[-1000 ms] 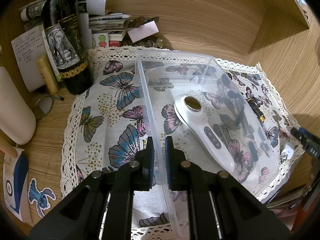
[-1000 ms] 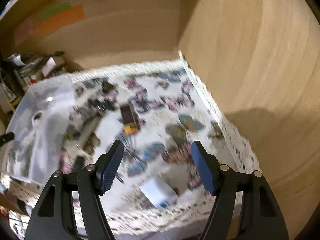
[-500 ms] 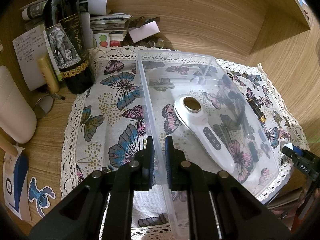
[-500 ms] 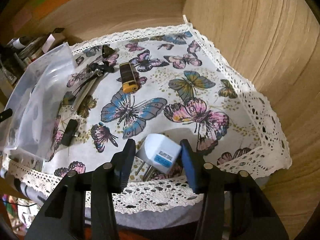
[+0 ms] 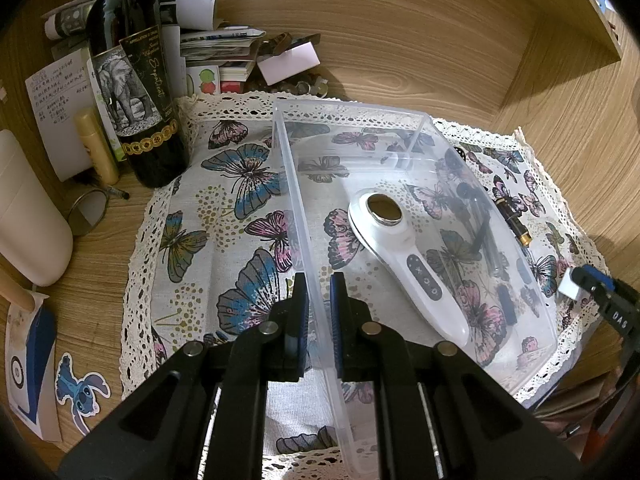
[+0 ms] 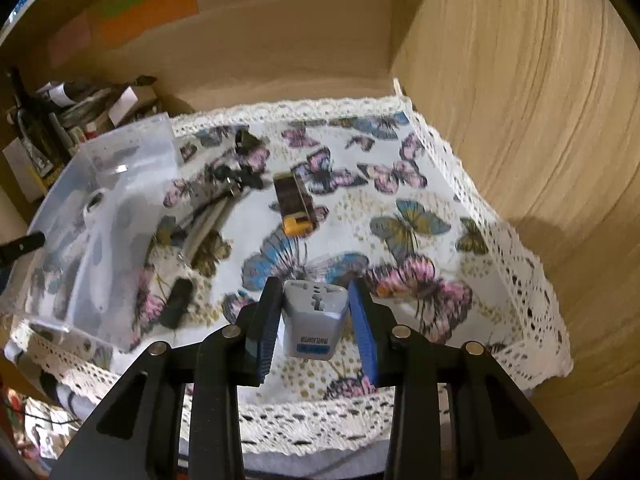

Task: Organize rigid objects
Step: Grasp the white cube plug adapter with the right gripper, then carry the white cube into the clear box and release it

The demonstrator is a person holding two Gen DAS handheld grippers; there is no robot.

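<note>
My left gripper [image 5: 318, 308] is shut on the left wall of a clear plastic bin [image 5: 296, 184] that stands on the butterfly cloth [image 5: 224, 208]. A white handheld device [image 5: 404, 256] lies inside the bin. My right gripper [image 6: 316, 316] is shut on a white travel adapter [image 6: 314, 316] and holds it above the cloth [image 6: 420, 208]; it shows at the right edge of the left wrist view [image 5: 592, 284]. On the cloth lie a brown and yellow lighter [image 6: 294, 204], a black stick [image 6: 176, 304] and pens [image 6: 212, 216] beside the bin [image 6: 100, 216].
A dark wine bottle [image 5: 132, 80], papers [image 5: 216, 48], a yellow tube [image 5: 96, 144] and a white container [image 5: 24, 216] stand at the left and back. Wooden walls [image 6: 520, 120] close in the back and right. The cloth's lace edge [image 6: 320, 428] hangs over the front.
My right gripper has closed on the travel adapter and lifted it off the cloth. The left gripper has kept its hold on the bin wall.
</note>
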